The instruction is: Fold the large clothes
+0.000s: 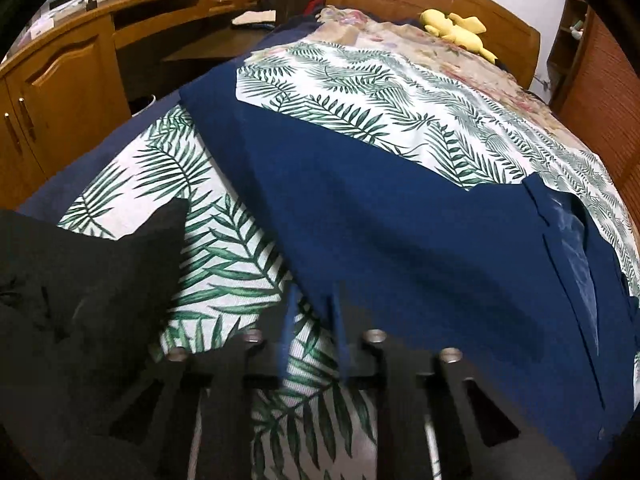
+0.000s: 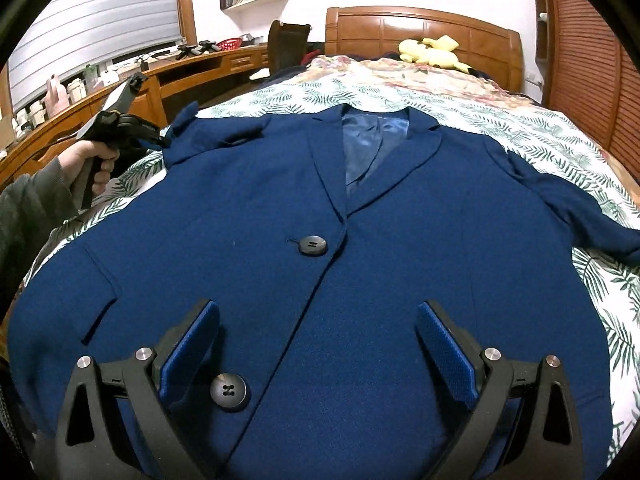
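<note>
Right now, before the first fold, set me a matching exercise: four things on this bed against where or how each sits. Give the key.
Things:
1. right gripper
2. left gripper
3. yellow plush toy
4. black garment

Places or states:
A. lies by the wooden headboard
B. open, over the front of the blue jacket
C. lies on the leaf-print cover, beside the jacket
D. closed on the edge of the jacket's sleeve

Pairs: 1-B, 2-D, 3-A, 4-C
</note>
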The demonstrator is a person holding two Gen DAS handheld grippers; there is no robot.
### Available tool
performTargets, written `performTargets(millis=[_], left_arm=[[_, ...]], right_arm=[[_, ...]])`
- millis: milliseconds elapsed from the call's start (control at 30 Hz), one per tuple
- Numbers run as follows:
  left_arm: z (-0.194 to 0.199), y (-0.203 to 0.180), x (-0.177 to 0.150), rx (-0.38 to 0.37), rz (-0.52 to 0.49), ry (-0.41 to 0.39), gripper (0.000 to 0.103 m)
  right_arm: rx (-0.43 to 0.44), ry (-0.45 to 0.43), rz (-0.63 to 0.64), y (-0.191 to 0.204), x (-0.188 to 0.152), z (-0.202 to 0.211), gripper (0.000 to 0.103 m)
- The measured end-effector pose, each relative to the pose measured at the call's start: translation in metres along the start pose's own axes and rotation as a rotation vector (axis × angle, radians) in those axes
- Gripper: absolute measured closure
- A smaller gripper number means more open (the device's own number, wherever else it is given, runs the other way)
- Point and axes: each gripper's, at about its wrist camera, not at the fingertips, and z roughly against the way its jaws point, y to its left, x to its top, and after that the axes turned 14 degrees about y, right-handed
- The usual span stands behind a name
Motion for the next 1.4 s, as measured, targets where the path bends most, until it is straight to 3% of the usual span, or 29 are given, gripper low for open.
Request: performTargets(millis=[200,367,600,833,867,933,1100,1200,1400], left_arm=[[0.025,-0.023,0.002,0.032,-0.074,-0.081,0.102],[0.091,-0.064,-0.013,-0.043,-0.187,-0.172,0.102],[0.166,-0.129,-0.078,-0.123,-0.371,-0.238,0.102],[0.192,-0.136,-0.113,-0.143,-0.381,-0.249,0.100],[0.197,-0.133,-0.115,-0.153,-0.377,-0.261,0.097],[0.201,-0.129,-0.114,-0.135,-0.369,-0.283,0.073],[0.186,-0.114,-0.093,-0.110,-0.320,-0.270,0.036],[0.158,-0.102,-0.077,-0.062,-0.277,-0.254,0.032],[0.077,-0.081,-0.044,-0.014,-0.203,-0.107,0.032]], right_arm=[[-0.005,0.001,0.003,0.006,0.011,-0.008,0.004],[0.002,-0.003,-0.001,0.003,0.010,-0.008,0.004],[0.017,-0.012,-0.009,0.000,0.008,-0.009,0.004],[0.022,-0.017,-0.012,0.000,0.008,-0.011,0.004],[0.023,-0.019,-0.013,0.000,0.008,-0.011,0.004],[0.025,-0.024,-0.015,0.000,0.007,-0.011,0.004],[0.027,-0.026,-0.018,-0.001,0.008,-0.013,0.004],[0.027,-0.026,-0.018,-0.001,0.007,-0.014,0.004],[0.027,-0.016,-0.016,0.001,0.009,-0.017,0.004]])
